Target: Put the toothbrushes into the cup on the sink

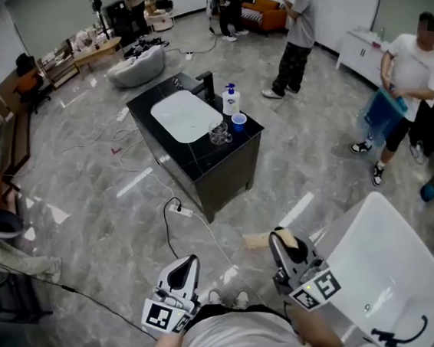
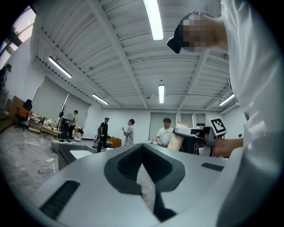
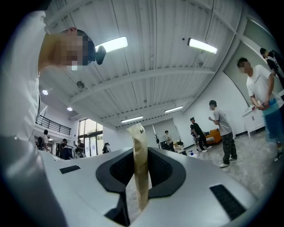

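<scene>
Item: flat tan paper-like strip (image 3: 141,170), standing upright in the right gripper (image 1: 288,244), well apart from the clear glass cup (image 1: 219,134) on the black counter's white sink basin (image 1: 178,117). Right fingers (image 3: 165,170) are clamping the strip. The left gripper (image 2: 142,150) is keeping its fingers together, holding nothing.

The grey stone-look floor (image 1: 87,163) is glossy. The black sink bench (image 1: 216,169) has a polished top around a smooth white basin (image 1: 183,115). The right hand-held gripper (image 3: 141,153) is matt white plastic with ribbed dark pads, clamping a tan matt paper-like strip (image 3: 138,137).
</scene>
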